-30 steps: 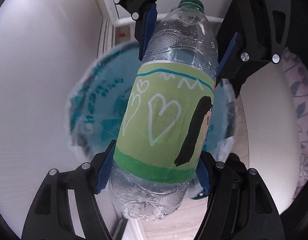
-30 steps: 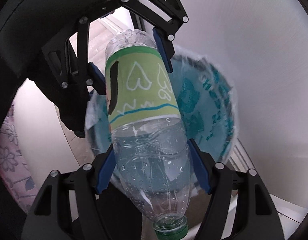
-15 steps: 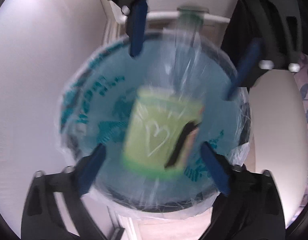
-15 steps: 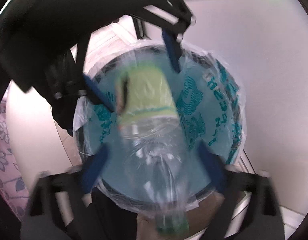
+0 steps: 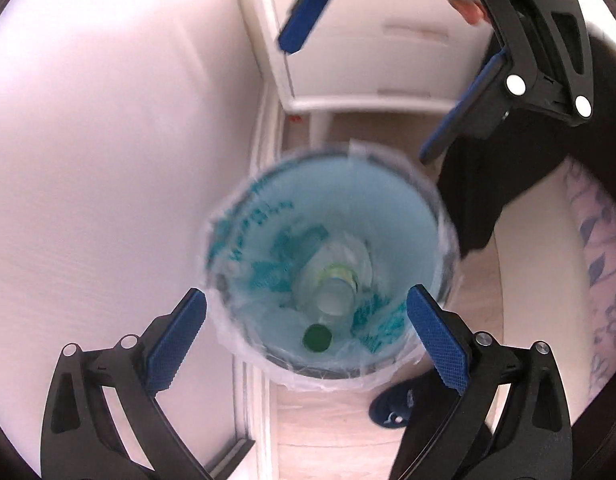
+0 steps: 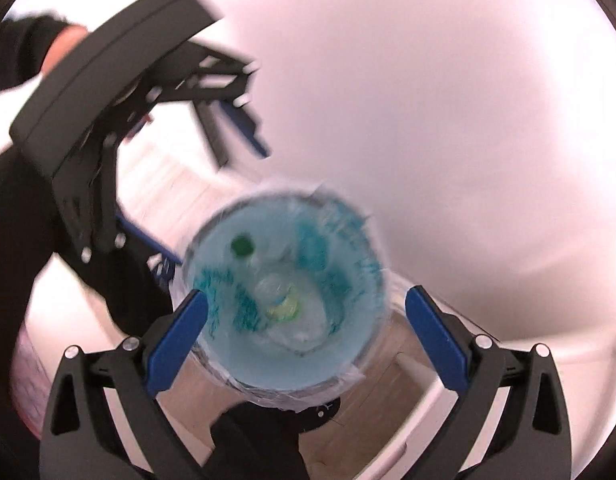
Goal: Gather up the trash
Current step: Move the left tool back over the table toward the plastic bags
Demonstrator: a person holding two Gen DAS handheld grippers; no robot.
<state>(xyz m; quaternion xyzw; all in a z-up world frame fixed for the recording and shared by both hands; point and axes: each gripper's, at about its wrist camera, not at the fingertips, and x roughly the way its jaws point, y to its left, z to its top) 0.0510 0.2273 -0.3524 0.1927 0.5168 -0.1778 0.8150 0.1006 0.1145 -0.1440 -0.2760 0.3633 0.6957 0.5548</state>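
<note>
Left gripper (image 5: 305, 334): jaws wide apart, nothing between the blue pads (image 5: 175, 344). Right gripper (image 6: 305, 334): likewise spread wide, empty. Both point down over the bin (image 5: 440, 216), which is lined with a clear bag printed in teal. Each gripper shows at the upper edge of the other's view, off to one side of the bin rim.

Bottle (image 5: 334, 288) lies at the bottom of the bin, standing roughly on end, green cap (image 5: 317, 337) uppermost and leaning toward the bin wall. Both views motion-blurred; label detail not readable. Beyond the bin: pale wood floor (image 5: 332, 436), white wall (image 5: 107, 140), a white cabinet (image 5: 372, 40).
</note>
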